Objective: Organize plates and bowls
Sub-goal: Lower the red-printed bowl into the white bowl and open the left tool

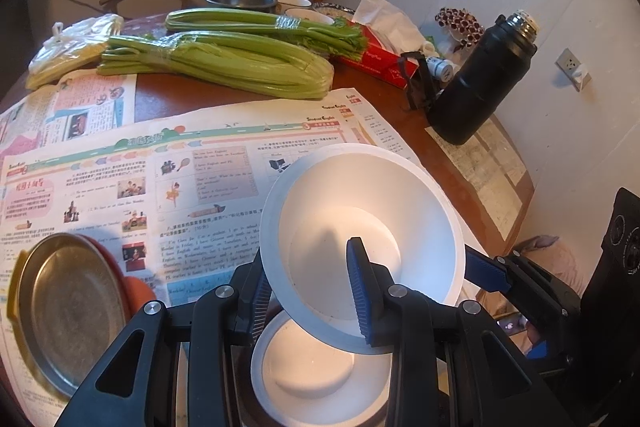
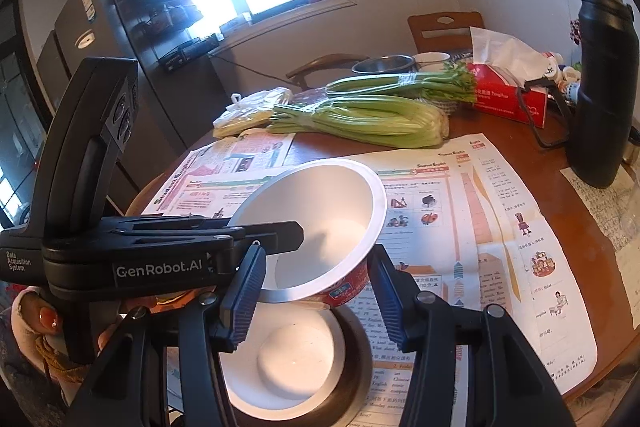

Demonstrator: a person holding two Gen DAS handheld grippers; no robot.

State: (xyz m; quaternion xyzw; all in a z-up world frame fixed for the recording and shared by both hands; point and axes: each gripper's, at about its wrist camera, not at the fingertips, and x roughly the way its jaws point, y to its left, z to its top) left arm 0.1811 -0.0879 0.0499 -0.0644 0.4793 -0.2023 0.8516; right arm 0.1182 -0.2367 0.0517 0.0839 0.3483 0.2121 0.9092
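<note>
We are pinching the tilted white bowl (image 1: pixel 360 223) by its rim in the left gripper (image 1: pixel 316 291), above a second bowl (image 1: pixel 320 371). Right gripper (image 2: pixel 316 291) nearly pressed together, seemingly empty. Level the bowl, centre it, then nest.

A white paper bowl (image 1: pixel 360 227) with a red printed outside hangs tilted, mouth toward the camera; a second white bowl (image 1: pixel 320 379) sits upright directly beneath it.
</note>
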